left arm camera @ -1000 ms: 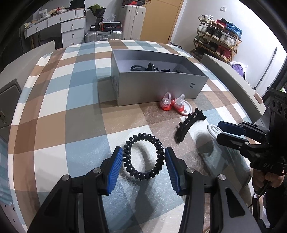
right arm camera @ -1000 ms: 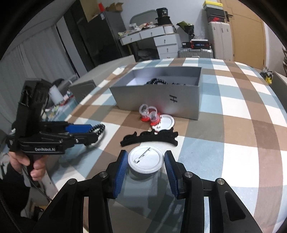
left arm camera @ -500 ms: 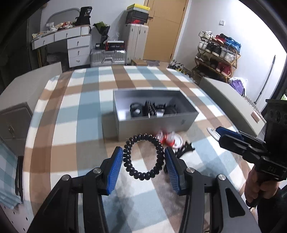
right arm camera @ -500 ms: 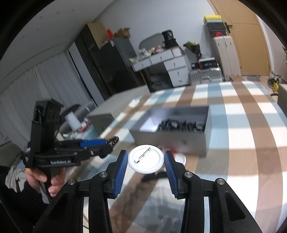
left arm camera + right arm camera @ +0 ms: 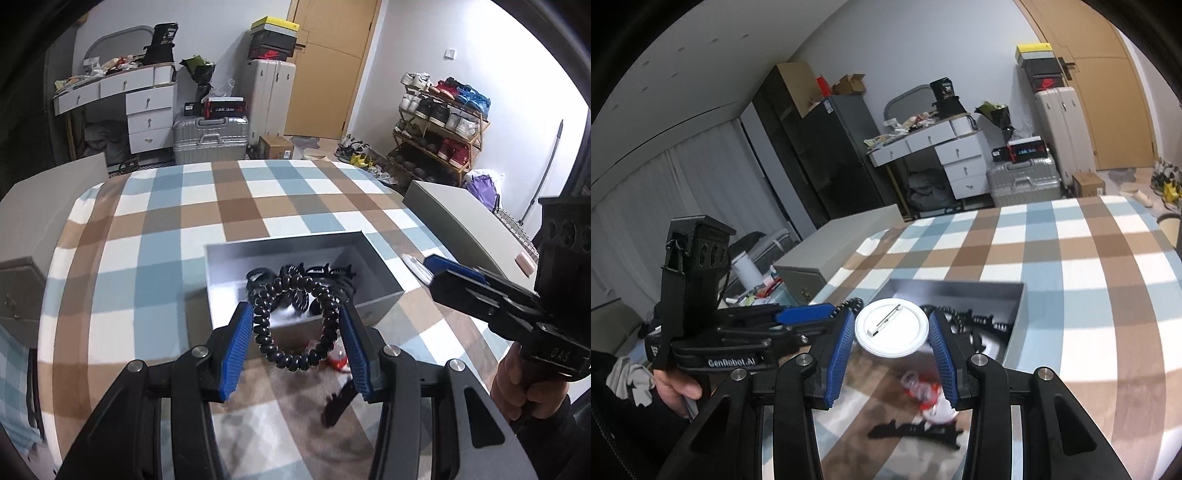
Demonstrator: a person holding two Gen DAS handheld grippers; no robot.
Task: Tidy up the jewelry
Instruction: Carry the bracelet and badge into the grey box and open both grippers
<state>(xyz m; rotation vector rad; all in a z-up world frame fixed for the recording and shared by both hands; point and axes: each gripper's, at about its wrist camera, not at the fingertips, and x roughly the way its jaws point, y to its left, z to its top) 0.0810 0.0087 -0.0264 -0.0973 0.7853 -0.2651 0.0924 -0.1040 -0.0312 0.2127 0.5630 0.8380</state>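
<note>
- Checked tablecloth (image 5: 155, 258): under both grippers.
- Grey box (image 5: 373, 295): ahead of and below both grippers, dark hair pieces inside.
- Left gripper (image 5: 295, 332): clamped on black coil hair tie (image 5: 295, 317), held in the air at the box's near wall.
- Right gripper (image 5: 892, 328): clamped on white pin badge (image 5: 892, 326), pin side up.
- Black hair clip (image 5: 916, 430): on cloth, below right gripper.

Bench (image 5: 147, 258) under blue, brown, white checked cloth. Grey open box (image 5: 373, 299) at middle holds dark hair pieces. Near box: red-and-clear clips (image 5: 923, 391), black claw clip (image 5: 916, 430).
</note>
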